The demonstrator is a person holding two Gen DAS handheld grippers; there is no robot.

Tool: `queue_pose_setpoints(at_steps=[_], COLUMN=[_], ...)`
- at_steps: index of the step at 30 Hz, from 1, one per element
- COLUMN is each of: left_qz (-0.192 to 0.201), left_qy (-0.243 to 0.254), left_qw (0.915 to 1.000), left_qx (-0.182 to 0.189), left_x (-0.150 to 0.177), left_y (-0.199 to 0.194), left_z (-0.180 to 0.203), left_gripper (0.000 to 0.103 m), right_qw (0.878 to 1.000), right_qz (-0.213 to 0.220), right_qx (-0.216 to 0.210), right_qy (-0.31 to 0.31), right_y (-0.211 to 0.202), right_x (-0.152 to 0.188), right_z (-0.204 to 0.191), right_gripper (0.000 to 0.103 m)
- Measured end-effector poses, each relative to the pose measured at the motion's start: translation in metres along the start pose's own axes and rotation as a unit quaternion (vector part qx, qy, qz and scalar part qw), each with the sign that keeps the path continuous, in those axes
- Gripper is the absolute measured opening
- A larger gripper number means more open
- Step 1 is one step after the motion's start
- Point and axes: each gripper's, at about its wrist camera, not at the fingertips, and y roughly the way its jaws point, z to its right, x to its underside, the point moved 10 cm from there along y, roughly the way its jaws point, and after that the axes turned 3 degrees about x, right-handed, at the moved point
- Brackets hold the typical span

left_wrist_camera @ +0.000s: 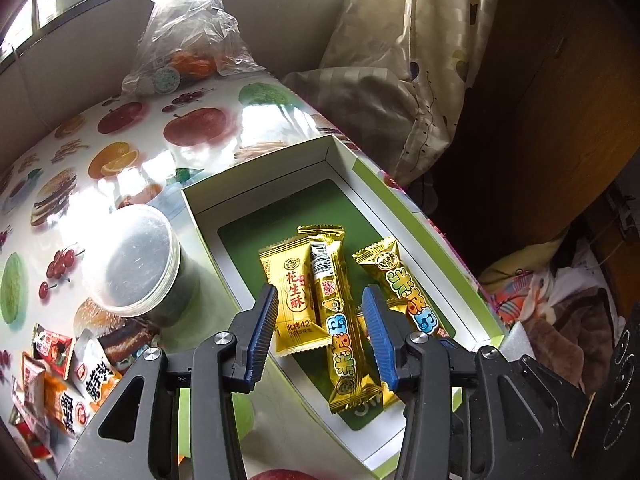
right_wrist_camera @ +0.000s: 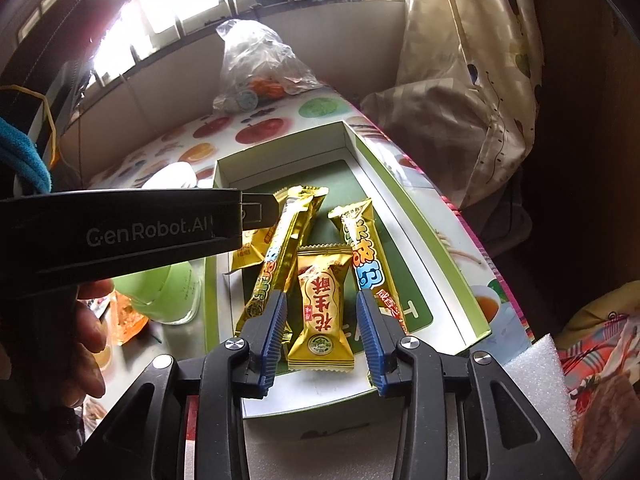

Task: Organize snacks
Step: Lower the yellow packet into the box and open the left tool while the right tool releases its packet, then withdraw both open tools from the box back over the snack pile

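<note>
An open white box with a green floor sits on the fruit-print table. Gold snacks lie inside it: a peanut-crisp pack, a long gold bar and a second bar. My left gripper hangs open just above the pack and the long bar, its blue pads clear of both. Over the near end of the box my right gripper is open too; the peanut-crisp pack lies loose between its pads. The left device's black housing crosses the right wrist view.
A lidded round plastic tub stands left of the box. Loose red and orange snack packets lie at the near left. A clear plastic bag sits at the table's far end. Bedding lies beyond the right table edge, and white foam is near right.
</note>
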Motion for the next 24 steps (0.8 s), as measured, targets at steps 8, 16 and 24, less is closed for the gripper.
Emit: queue_pose_setpoints(at_steps=[8,16,24], left_qz=[0.021,0.043,0.06], left_qy=[-0.006,-0.015,-0.023], left_qw=[0.9998,0.9989,0.9976], left_qx=[-0.004,-0.014,-0.027], left_x=[0.006,0.014,0.025], left_y=[-0.023,-0.048,-0.069], left_z=[-0.006,-0.014,-0.026], left_gripper=[0.045,0.045,0.045], right_qw=[1.0,1.0,0.999], right_qz=[0.012,0.024,0.032], right_qx=[0.001,-0.002,-0.008], right_qy=[-0.006,-0.013,-0.02], right_y=[-0.011,-0.022,-0.03], right_x=[-0.003,-0.005,-0.006], right_z=[-0.006,-0.017,-0.028], right_gripper=[0.041,0.044,0.045])
